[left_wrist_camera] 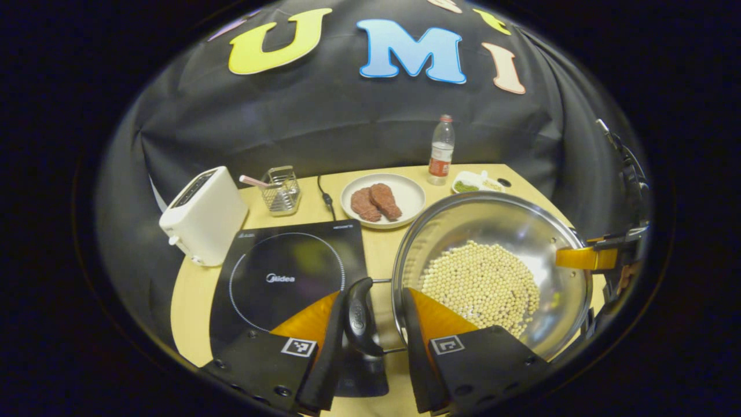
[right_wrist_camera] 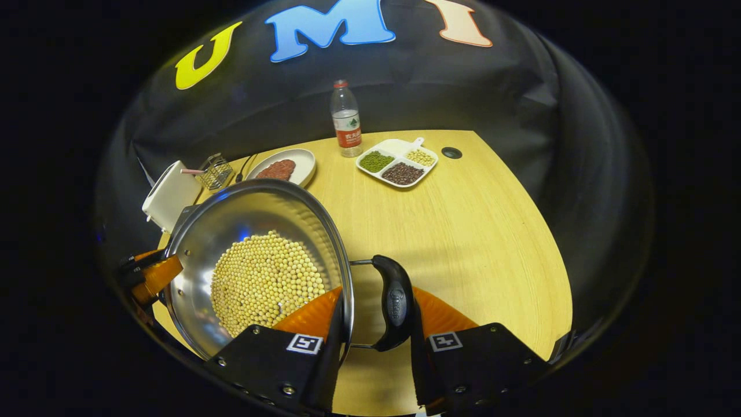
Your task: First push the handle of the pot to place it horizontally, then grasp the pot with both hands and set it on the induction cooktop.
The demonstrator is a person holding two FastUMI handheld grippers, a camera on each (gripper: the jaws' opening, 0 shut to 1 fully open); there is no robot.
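While the pot of beans sits on the desk beside the cooktop, each gripper's jaws stand apart around one pot handle: left gripper, right gripper.

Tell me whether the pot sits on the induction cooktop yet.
Apart. In the left gripper view, bare table shows between the pot and the induction cooktop.

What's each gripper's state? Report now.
Left gripper: straddles pot's handle and rim; grip cannot be told.
Right gripper: straddles other handle and rim; cannot be told.
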